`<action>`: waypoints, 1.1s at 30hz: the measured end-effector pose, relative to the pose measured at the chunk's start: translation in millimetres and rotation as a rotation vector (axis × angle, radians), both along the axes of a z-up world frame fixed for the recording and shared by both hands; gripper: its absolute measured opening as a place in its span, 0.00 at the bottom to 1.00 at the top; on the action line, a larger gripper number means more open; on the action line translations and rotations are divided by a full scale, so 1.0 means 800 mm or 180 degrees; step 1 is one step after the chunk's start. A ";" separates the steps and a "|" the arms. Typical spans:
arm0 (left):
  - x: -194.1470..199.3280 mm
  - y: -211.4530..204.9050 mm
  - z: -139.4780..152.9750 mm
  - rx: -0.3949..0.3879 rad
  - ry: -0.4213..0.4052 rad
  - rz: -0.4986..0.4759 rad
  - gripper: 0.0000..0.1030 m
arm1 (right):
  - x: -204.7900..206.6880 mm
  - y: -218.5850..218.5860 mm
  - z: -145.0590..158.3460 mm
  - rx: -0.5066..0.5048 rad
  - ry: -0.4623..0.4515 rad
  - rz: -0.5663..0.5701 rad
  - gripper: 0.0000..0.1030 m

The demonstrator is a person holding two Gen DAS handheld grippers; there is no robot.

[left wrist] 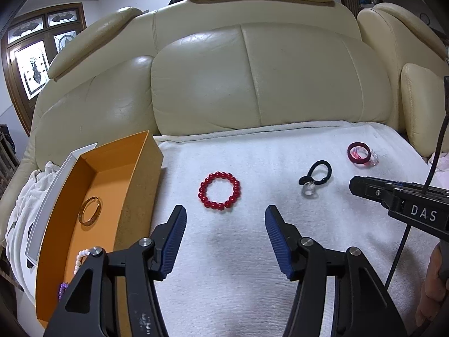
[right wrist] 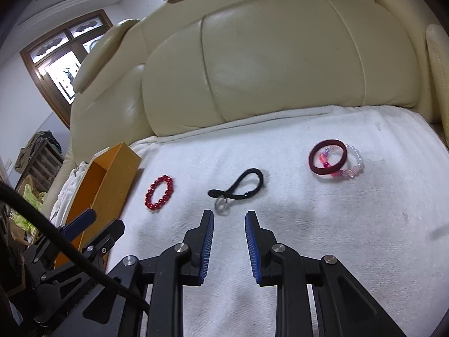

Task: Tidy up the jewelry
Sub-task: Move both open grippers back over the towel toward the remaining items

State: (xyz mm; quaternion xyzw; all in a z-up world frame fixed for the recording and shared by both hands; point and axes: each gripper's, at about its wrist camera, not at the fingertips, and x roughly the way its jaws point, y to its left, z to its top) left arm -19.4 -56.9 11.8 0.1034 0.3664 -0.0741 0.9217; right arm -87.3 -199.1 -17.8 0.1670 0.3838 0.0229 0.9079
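Your left claw (left wrist: 226, 216) hangs wide apart and empty over the white towel (left wrist: 252, 252) spread on the cream sofa (left wrist: 252, 70). To its left sits the orange box (left wrist: 106, 168), holding a gold bangle (left wrist: 90, 211), with white beads (left wrist: 80, 258) and purple beads (left wrist: 63, 287) nearer you. Just ahead of the claw lies the red bead bracelet (left wrist: 219, 190); ahead and to the right lies the black hair tie (left wrist: 317, 177) with a clear ring (left wrist: 309, 190), and beyond them the maroon band (left wrist: 358, 154) resting on a pink-and-clear bead bracelet (left wrist: 373, 158). At the right, the other tool reads "DAS". Your right claw (right wrist: 229, 219) is narrowly parted, empty, just short of the clear ring (right wrist: 221, 205).
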 end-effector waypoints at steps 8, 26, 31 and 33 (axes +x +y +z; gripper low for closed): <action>-0.001 0.001 0.001 -0.0007 -0.0005 -0.0027 0.60 | -0.001 -0.004 -0.003 0.0005 0.0054 -0.0045 0.25; -0.001 -0.002 -0.001 -0.0008 0.0031 -0.0065 0.60 | -0.002 -0.010 0.000 0.0007 0.0043 -0.0112 0.31; 0.002 -0.003 -0.005 -0.0039 0.0093 -0.0103 0.60 | -0.005 -0.023 0.006 0.0025 0.0001 -0.0180 0.31; 0.006 -0.002 -0.008 -0.0087 0.0155 -0.0129 0.60 | -0.006 -0.033 0.009 0.0040 -0.0016 -0.0236 0.31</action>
